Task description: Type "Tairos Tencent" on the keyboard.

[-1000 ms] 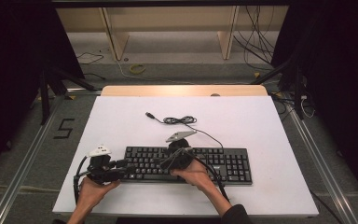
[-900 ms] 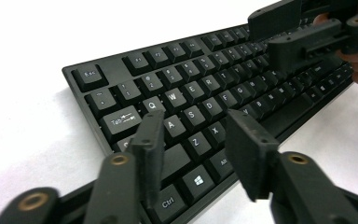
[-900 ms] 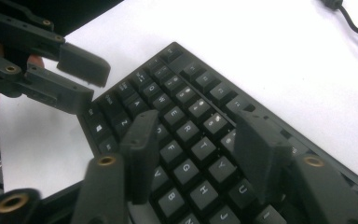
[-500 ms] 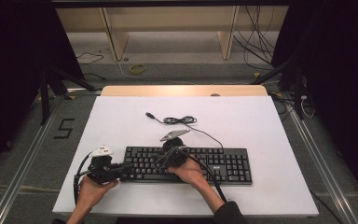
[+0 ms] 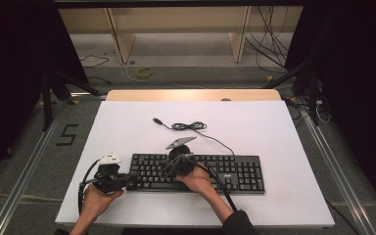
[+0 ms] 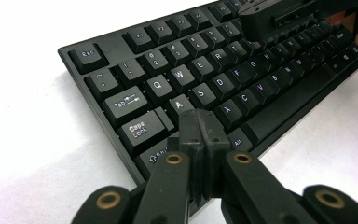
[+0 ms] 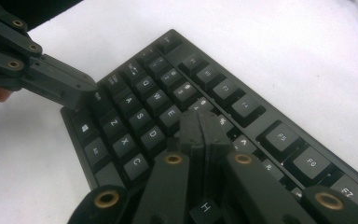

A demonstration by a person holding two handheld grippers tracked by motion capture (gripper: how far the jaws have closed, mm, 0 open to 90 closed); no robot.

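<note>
A black keyboard (image 5: 235, 171) lies near the front of the white table (image 5: 274, 127). My left gripper (image 5: 133, 177) rests at its left end, pointing right. In the left gripper view the left gripper (image 6: 200, 122) has its jaws pressed together over the keyboard (image 6: 182, 72), near the A and Shift keys. My right gripper (image 5: 170, 169) sits over the left half of the keys and points left. In the right gripper view its jaws (image 7: 200, 122) meet above the letter keys of the keyboard (image 7: 279, 135). Both pairs of jaws have just been closing, with nothing between them.
The keyboard's black cable (image 5: 188, 126) lies coiled on the table behind it, its plug loose. The other gripper shows in each gripper view: the right one (image 6: 279, 18), the left one (image 7: 65, 88). Shelves and loose cables stand on the floor beyond the table's far edge.
Both hands stay at the keyboard's left half. The right gripper has shifted slightly to the left.
</note>
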